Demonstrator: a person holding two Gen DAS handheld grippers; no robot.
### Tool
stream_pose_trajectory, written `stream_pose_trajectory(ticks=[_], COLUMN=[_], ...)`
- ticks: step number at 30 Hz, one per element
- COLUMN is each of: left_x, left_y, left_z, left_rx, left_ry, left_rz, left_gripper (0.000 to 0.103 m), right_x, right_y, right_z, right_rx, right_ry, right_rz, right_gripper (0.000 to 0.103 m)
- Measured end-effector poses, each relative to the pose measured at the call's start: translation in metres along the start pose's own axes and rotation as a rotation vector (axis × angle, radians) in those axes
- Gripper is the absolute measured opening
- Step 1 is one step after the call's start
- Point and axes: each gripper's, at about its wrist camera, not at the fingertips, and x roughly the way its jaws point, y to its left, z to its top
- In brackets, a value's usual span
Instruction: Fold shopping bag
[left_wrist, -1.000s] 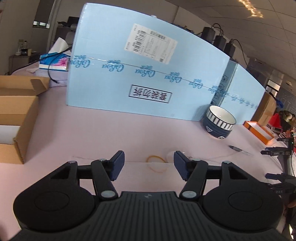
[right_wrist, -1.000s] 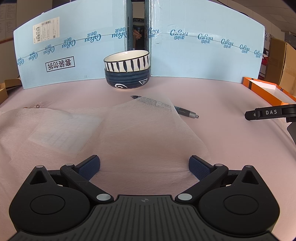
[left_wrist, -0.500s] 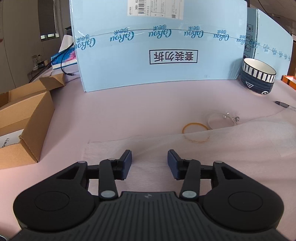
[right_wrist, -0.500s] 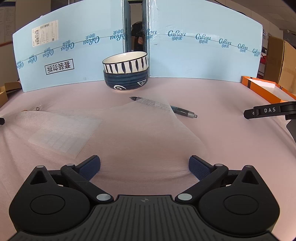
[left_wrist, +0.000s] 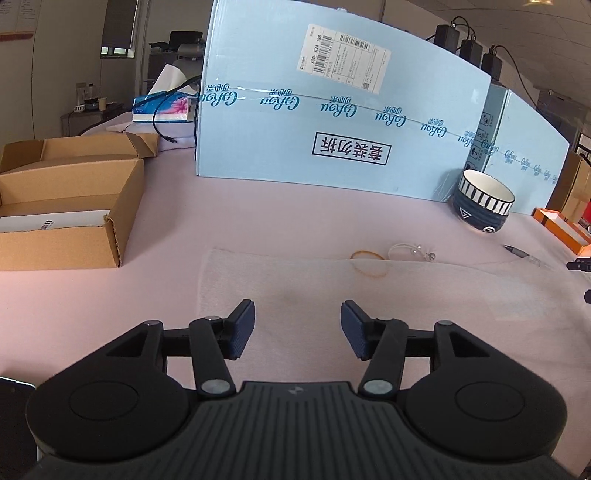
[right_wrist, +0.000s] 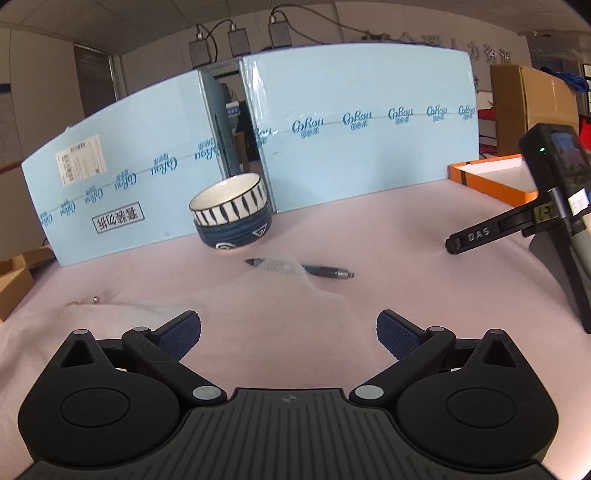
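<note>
Pink-covered table (left_wrist: 280, 218), backed by blue cartons (left_wrist: 332, 122). Thin translucent shopping bag (left_wrist: 369, 295) was spread flat on it, under both grippers. Left gripper (left_wrist: 297, 328) was held with fingers apart, nothing gripped; right gripper (right_wrist: 289, 334) was spread wide, likewise empty. Rubber band (left_wrist: 370, 264) and a small clear item (left_wrist: 410, 252) were seen at the bag's far edge, partly under it. Pen (right_wrist: 299, 268) was partly covered by the bag's corner. Stacked bowls (right_wrist: 232, 211) stood beyond, open cardboard box (left_wrist: 62, 210) off left.
</note>
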Motion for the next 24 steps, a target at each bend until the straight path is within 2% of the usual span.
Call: stream_pose_trajectory(ticks=[2,4,5,6,8,12,17,20,24], left_x=[-0.018,-0.026,-0.028,-0.029,-0.034,-0.033,-0.031,-0.033,-0.035], left_y=[0.0,0.002,0.004,0.006,0.005,-0.007,-0.01,-0.01,-0.009], left_z=[-0.015,-0.032,-0.042,-0.052,-0.065,-0.067,-0.067,-0.069,-0.072], left_rx=[-0.013,-0.046,-0.07,-0.096,-0.112,-0.069,-0.036,-0.037,-0.039], left_ry=[-0.004,0.017,0.031,0.043,0.003,-0.001,0.005,-0.002,-0.011], left_rz=[-0.023,-0.041,-0.04,-0.031,-0.008,0.019,-0.012,-0.024,-0.04], left_gripper=[0.066,0.066,0.066,0.066,0.067,0.069,0.07,0.071,0.071], right_x=[-0.026,-0.049,-0.059,-0.066,-0.078,-0.093,-0.099,-0.093,-0.097], right_y=[-0.021,-0.045,-0.055,-0.062,-0.071,-0.069,-0.054,-0.049,-0.059], right_z=[0.006,0.003,-0.001,-0.008,-0.026,-0.06,-0.082,-0.085,-0.094], right_rx=[0.073,0.186,0.244,0.295,0.385,0.485,0.519,0.521,0.607], right_ry=[-0.038,-0.027,-0.011,0.012,0.064,0.117,0.136,0.156,0.126], right_rz=[-0.082,-0.119,-0.12,-0.113,-0.095,-0.06,-0.019,-0.069,-0.056], right_gripper=[0.102,0.1,0.091,0.071,0.045,0.043,0.043,0.043,0.043])
